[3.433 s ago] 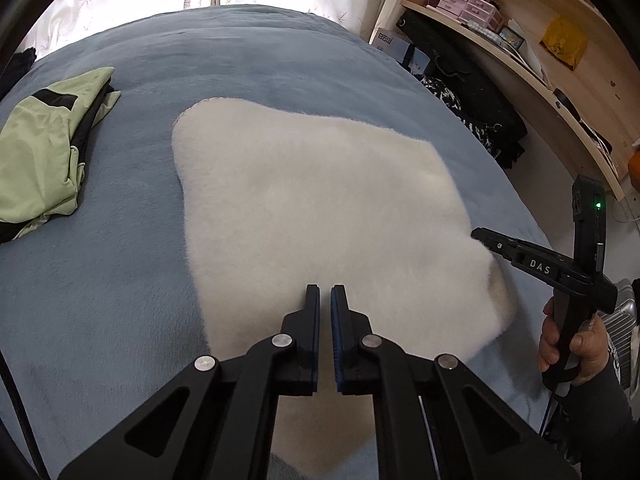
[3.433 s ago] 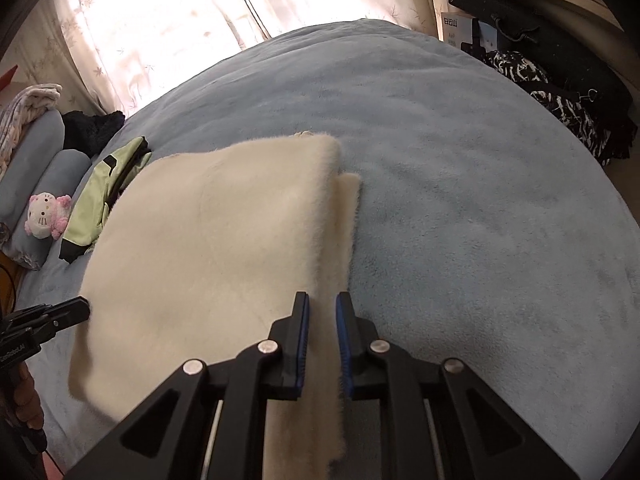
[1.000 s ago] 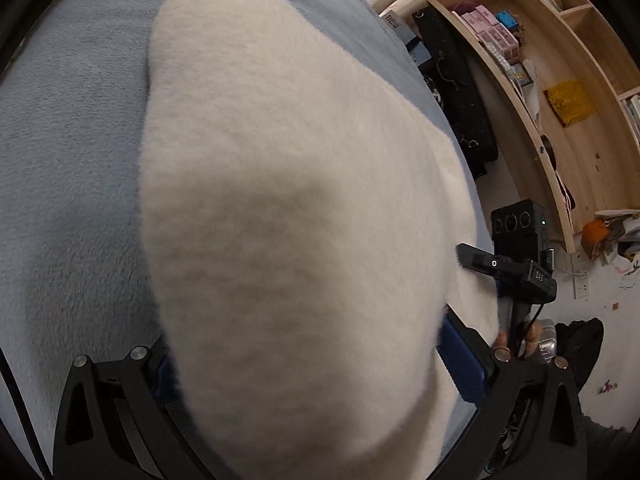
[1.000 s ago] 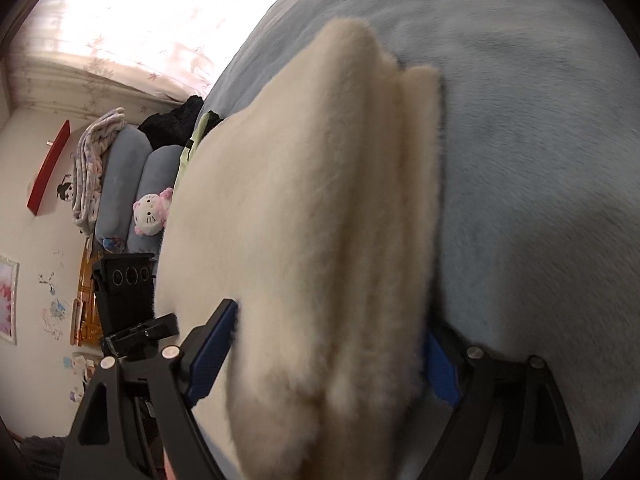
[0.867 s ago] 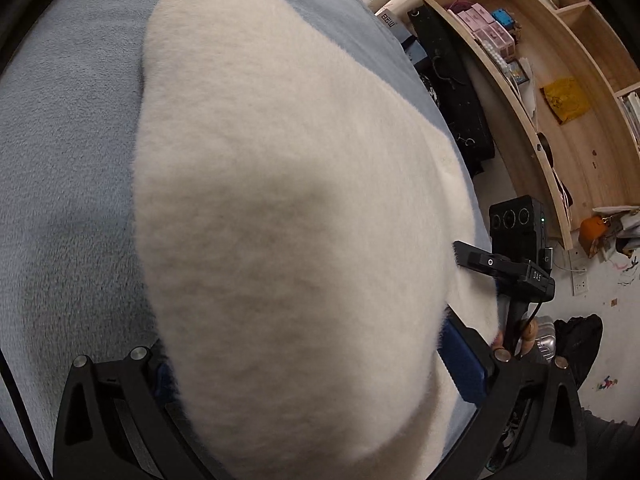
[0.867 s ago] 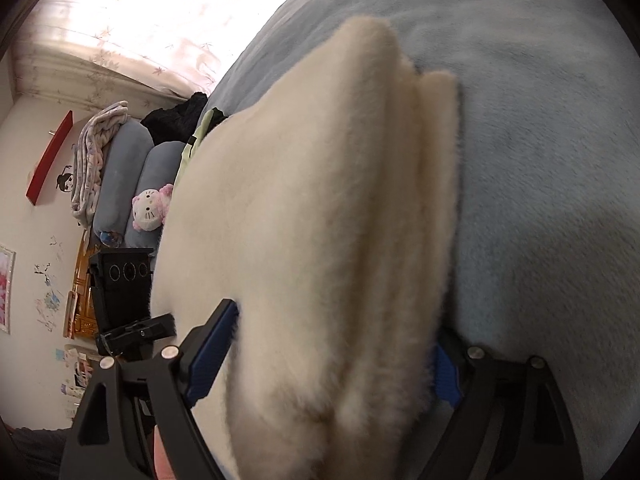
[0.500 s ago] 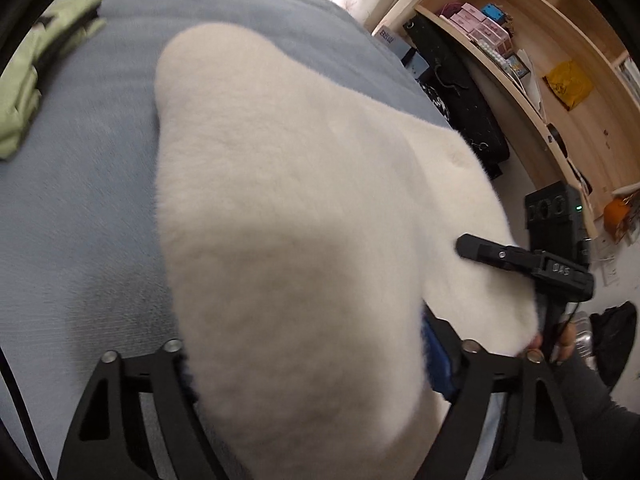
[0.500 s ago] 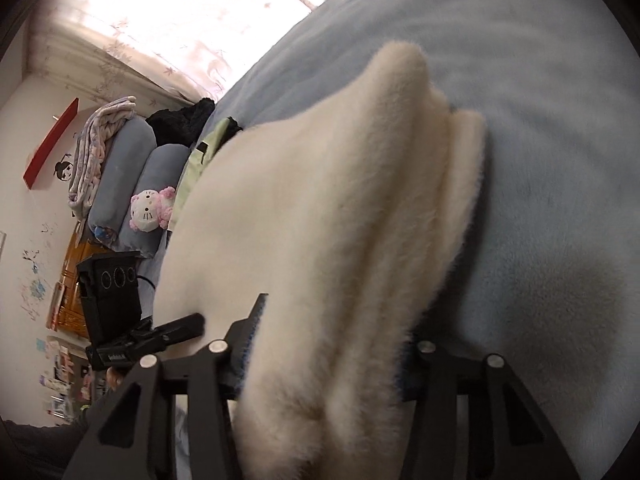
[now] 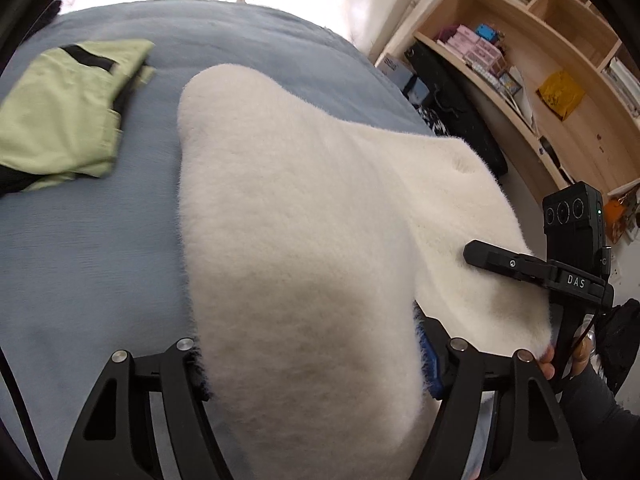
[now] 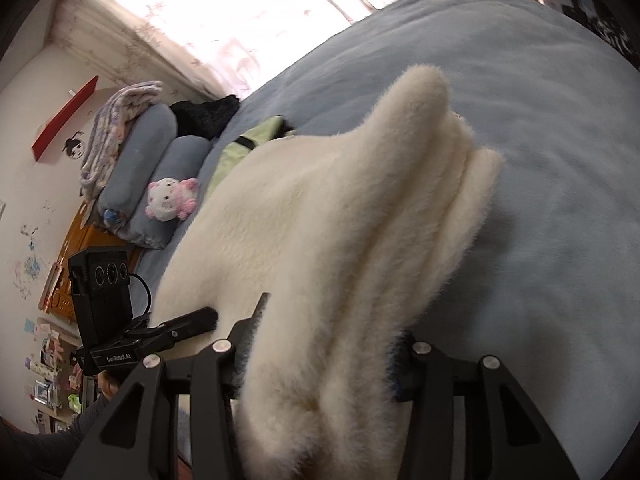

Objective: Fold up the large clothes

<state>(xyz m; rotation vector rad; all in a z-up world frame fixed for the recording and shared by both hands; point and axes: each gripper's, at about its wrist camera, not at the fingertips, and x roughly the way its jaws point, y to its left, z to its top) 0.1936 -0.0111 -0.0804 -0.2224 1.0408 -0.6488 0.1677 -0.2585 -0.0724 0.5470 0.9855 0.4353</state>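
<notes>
A thick cream fleece garment (image 9: 304, 232) lies folded on the blue bed and fills both views. My left gripper (image 9: 312, 360) has its jaws around the garment's near edge, which bulges up between them and hides the fingertips. My right gripper (image 10: 320, 356) holds the other near corner of the same garment (image 10: 320, 220), with several thick layers bunched between its jaws. Each gripper shows in the other's view, the right one (image 9: 532, 268) at the garment's right edge, the left one (image 10: 160, 336) at its left edge.
The blue bed cover (image 9: 80, 240) stretches all round. A folded green and black garment (image 9: 64, 116) lies at the far left. Pillows and a plush toy (image 10: 170, 200) sit at the bed's head. Wooden shelves (image 9: 540, 60) stand to the right of the bed.
Both grippers went from shut and empty above the garment to wide open around its near edge, then narrowed onto it. The near edge has risen and the cameras have tilted up.
</notes>
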